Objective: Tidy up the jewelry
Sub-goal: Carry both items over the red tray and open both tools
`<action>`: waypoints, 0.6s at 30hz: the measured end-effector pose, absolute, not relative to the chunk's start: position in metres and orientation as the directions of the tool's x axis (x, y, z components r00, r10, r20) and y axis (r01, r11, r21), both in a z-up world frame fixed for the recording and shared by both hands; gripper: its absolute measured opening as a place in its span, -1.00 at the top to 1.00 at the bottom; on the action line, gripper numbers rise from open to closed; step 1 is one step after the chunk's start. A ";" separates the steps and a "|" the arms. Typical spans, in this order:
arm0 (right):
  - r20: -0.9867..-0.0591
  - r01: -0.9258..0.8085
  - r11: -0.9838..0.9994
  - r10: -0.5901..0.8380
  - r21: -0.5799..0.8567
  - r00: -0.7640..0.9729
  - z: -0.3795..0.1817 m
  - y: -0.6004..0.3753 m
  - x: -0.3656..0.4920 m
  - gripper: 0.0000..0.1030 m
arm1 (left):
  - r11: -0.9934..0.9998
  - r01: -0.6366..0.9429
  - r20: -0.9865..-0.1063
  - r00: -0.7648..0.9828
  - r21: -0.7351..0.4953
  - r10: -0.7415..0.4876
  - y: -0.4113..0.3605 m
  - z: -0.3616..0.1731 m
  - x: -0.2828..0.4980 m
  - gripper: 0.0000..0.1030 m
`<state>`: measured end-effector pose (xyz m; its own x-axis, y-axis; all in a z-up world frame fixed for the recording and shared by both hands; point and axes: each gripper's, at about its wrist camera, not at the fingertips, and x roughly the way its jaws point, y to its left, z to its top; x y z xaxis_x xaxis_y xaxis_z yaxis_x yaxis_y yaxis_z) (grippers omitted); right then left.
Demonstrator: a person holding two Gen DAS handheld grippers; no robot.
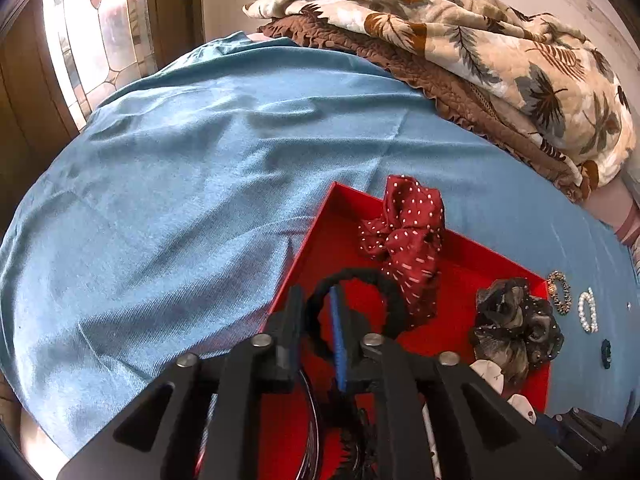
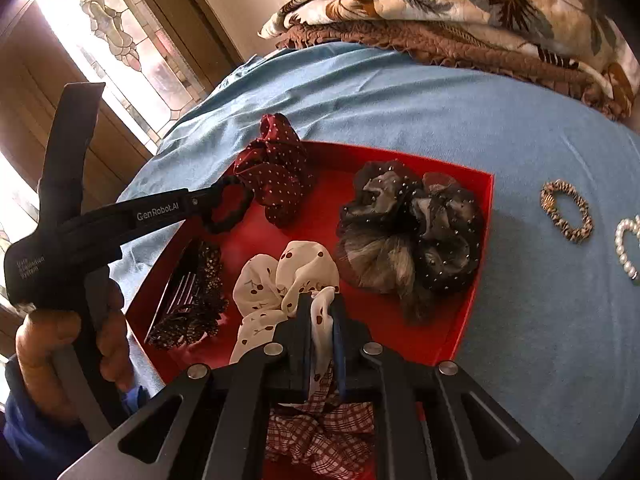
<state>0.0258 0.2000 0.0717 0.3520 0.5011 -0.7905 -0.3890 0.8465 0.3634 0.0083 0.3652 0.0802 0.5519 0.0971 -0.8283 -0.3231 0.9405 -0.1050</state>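
A red tray [image 1: 332, 240] [image 2: 472, 240] lies on a blue cloth. My left gripper [image 1: 318, 300] is shut on a black hair tie [image 1: 384, 292] and holds it over the tray's left side; it also shows in the right wrist view [image 2: 224, 196] with the tie [image 2: 236, 212]. My right gripper [image 2: 320, 308] is shut on a white cherry-print scrunchie [image 2: 276, 280] over the tray's near part. In the tray lie a maroon dotted scrunchie [image 1: 404, 232] [image 2: 280, 168], a grey-black scrunchie [image 1: 516, 324] [image 2: 412, 228], a dark glittery comb clip [image 2: 192, 300] and a red plaid scrunchie [image 2: 316, 436].
On the blue cloth [image 1: 180, 200] right of the tray lie a beaded bracelet [image 2: 568, 212] [image 1: 560, 292], a pearl clip [image 2: 626, 248] [image 1: 588, 310] and a small dark ring [image 1: 606, 354]. Folded floral blankets [image 1: 480, 40] are piled at the back.
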 end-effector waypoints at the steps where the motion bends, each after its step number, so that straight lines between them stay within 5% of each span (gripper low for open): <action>1: -0.790 -0.392 0.847 0.500 0.360 0.354 0.073 0.200 0.026 0.71 | 0.940 -0.324 -0.826 0.556 -0.110 0.095 0.365 0.082 0.007 0.51; 3: -0.789 -0.394 0.849 0.496 0.352 0.364 0.077 0.198 0.025 0.53 | 0.935 -0.329 -0.812 0.576 -0.131 0.089 0.365 0.090 0.001 0.19; 5: -0.781 -0.397 0.850 0.496 0.347 0.379 0.083 0.196 0.022 0.21 | 0.932 -0.331 -0.799 0.596 -0.148 0.085 0.365 0.099 -0.005 0.13; 18: -0.746 -0.400 0.859 0.488 0.318 0.454 0.118 0.141 -0.029 -0.07 | 0.942 -0.320 -0.734 0.664 -0.105 0.144 0.330 0.148 -0.063 -0.02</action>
<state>-0.0294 0.1413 0.1184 0.4541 0.4877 -0.7457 -0.4005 0.8593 0.3182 -0.0626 0.3296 0.1482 0.6640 0.1443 -0.7337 -0.3203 0.9415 -0.1047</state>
